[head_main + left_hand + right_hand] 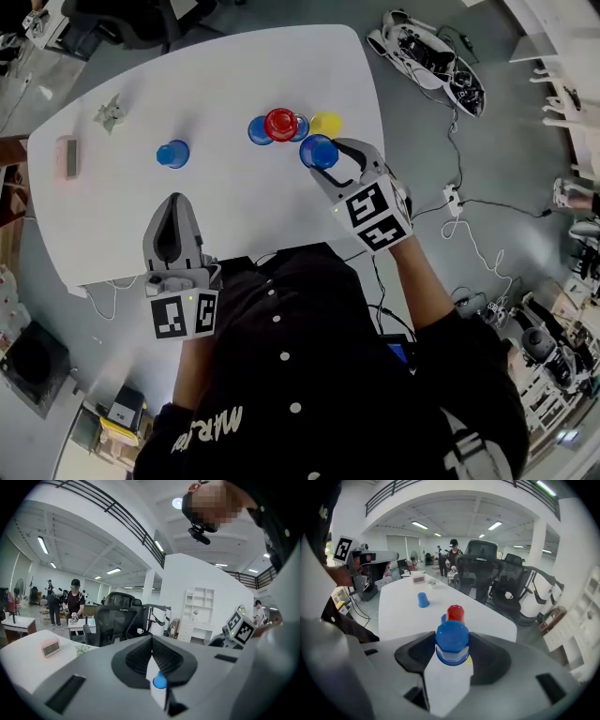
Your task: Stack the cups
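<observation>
Right hand-held gripper [330, 161]: pinching the held blue cup [452, 643], bottom up, over the desk [234, 211]
Held blue cup: just beside the red cup [280, 122] and yellow cup [326, 123]
Lone blue cup [172, 153]: well apart, further left
Left hand-held gripper [174, 202]: jaws pressed together, empty, at the desk's near edge

The head view looks steeply down on the white table [234, 84] from above its near edge. The left gripper view looks almost level across it; the right gripper view slants down, close behind a held blue cup [452, 641]. All three share the lone blue cup [172, 153] mid-table.
</observation>
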Action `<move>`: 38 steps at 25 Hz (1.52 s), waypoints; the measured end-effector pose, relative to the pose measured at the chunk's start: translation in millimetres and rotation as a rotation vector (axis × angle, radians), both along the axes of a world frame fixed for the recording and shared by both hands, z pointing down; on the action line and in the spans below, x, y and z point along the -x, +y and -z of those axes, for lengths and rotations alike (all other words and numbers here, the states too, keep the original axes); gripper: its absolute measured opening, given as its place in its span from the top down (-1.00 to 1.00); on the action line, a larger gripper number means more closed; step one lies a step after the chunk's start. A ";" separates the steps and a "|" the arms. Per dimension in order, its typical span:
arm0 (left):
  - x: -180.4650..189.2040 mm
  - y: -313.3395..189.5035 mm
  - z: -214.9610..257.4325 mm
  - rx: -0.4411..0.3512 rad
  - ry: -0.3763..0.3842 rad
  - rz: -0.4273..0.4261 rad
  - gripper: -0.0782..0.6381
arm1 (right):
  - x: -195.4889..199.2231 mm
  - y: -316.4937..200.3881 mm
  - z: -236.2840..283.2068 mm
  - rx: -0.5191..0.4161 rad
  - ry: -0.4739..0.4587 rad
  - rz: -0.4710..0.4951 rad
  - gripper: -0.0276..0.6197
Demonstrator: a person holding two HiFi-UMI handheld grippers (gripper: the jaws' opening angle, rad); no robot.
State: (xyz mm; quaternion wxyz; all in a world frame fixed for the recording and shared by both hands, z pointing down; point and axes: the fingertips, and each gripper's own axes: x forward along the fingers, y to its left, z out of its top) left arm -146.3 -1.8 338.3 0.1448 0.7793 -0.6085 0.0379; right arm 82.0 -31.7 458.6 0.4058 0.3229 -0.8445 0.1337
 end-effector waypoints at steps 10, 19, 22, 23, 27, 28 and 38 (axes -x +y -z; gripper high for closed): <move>9.9 -4.1 0.5 0.019 -0.009 -0.042 0.75 | -34.9 -53.9 -21.3 0.011 -0.026 -0.177 0.21; 5.4 -3.6 -4.9 0.033 -0.006 -0.036 0.75 | -24.9 -67.9 -34.9 0.020 0.005 -0.157 0.21; 4.4 -4.7 -3.1 0.028 -0.012 -0.032 0.75 | -22.4 -68.5 -39.6 0.025 0.008 -0.144 0.21; 4.5 -5.4 -3.0 0.028 -0.012 -0.030 0.75 | -22.4 -68.1 -40.8 0.030 0.012 -0.141 0.21; 6.6 -9.0 -3.4 0.029 -0.013 -0.025 0.75 | -20.4 -70.0 -44.5 0.038 0.013 -0.135 0.21; 6.4 -9.2 -3.8 0.030 -0.013 -0.026 0.75 | -20.1 -70.4 -45.8 0.037 0.010 -0.136 0.21; 5.6 -13.8 -7.0 0.039 -0.015 -0.037 0.75 | -17.7 -71.0 -51.0 0.038 -0.015 -0.152 0.21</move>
